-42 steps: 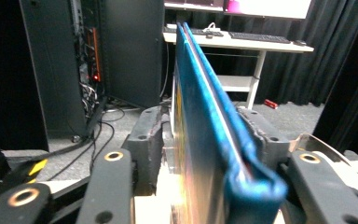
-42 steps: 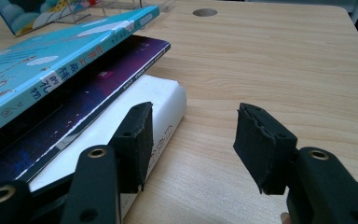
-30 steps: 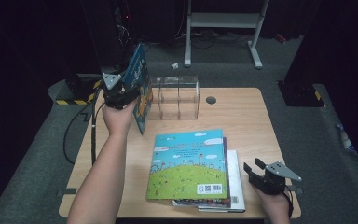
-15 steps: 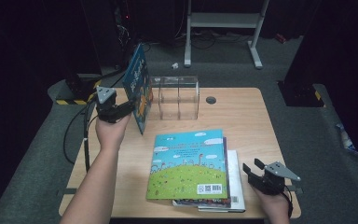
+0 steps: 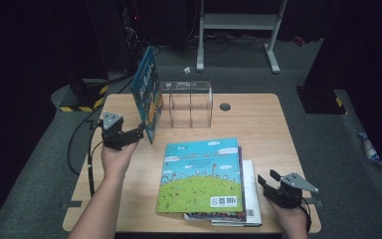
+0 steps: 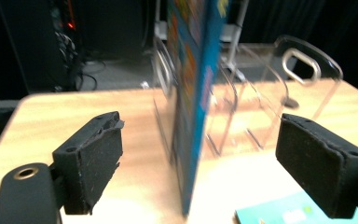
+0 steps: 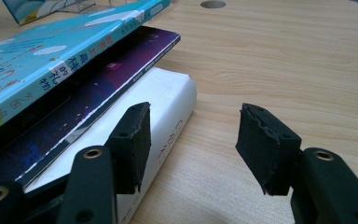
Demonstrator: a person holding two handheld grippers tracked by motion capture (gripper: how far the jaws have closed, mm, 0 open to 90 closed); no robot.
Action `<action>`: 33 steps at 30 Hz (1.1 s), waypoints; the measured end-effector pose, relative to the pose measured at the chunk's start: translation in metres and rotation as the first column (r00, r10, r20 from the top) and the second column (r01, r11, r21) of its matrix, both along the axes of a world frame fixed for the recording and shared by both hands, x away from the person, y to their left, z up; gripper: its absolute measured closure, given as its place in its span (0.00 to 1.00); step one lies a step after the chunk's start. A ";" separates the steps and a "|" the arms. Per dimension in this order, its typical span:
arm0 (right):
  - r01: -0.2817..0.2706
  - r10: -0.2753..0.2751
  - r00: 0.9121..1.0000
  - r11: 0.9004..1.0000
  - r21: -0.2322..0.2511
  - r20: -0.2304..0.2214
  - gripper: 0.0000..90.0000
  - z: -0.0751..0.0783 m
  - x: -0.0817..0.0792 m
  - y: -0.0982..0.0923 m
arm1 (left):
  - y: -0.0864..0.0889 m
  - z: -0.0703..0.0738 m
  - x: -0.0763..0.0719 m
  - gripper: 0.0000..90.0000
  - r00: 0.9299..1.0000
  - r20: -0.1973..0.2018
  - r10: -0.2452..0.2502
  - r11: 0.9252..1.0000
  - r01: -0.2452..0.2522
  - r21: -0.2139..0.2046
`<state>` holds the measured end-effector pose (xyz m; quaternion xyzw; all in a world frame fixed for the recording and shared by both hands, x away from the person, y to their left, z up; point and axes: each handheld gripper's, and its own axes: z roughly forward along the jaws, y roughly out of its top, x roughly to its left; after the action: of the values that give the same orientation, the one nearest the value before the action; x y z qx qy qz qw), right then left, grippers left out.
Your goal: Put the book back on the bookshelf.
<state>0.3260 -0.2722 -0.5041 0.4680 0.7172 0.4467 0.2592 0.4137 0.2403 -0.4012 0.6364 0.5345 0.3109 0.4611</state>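
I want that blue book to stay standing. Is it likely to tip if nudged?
Probably: the blue book is thin and stands tilted against the clear rack, so a sideways nudge may topple it. Its cover looks glossy, so its bottom edge might slide on the table.

1. Light wooden counter (image 5: 263, 124) is carrying everything; a round dark hole (image 5: 225, 106) is sitting in its top near the far edge.
2. Clear plastic rack (image 5: 191, 102) is standing on it, far side, left of the hole.
3. Blue picture book (image 5: 147, 94) is standing upright on edge at the rack's left end.
4. White book (image 5: 251, 186) is lying flat on the near side, carrying a stack of two more.
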 end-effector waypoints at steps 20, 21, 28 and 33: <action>0.008 -0.009 1.000 1.000 -0.021 -0.016 0.40 0.001 0.000 0.000 | -0.049 -0.085 -0.051 0.03 0.953 -0.214 -0.216 0.969 0.235 0.069; 0.008 -0.009 1.000 1.000 -0.021 -0.016 0.40 0.001 0.000 0.000 | -0.049 -0.085 -0.051 0.03 0.953 -0.214 -0.216 0.969 0.235 0.069; -0.027 0.027 0.999 0.999 -0.023 0.020 0.40 0.005 -0.004 0.004 | -0.066 -0.107 -0.063 0.02 0.922 -0.270 -0.276 0.946 0.310 0.093; -0.039 0.041 0.999 0.998 -0.056 0.027 0.39 0.011 -0.002 0.013 | -0.071 -0.112 -0.067 0.03 0.905 -0.292 -0.310 0.931 0.351 0.101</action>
<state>0.3237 -0.2596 -0.4933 0.4400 0.7347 0.4383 0.2728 0.3471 0.1692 -0.5130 0.7875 0.4516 0.1776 0.3800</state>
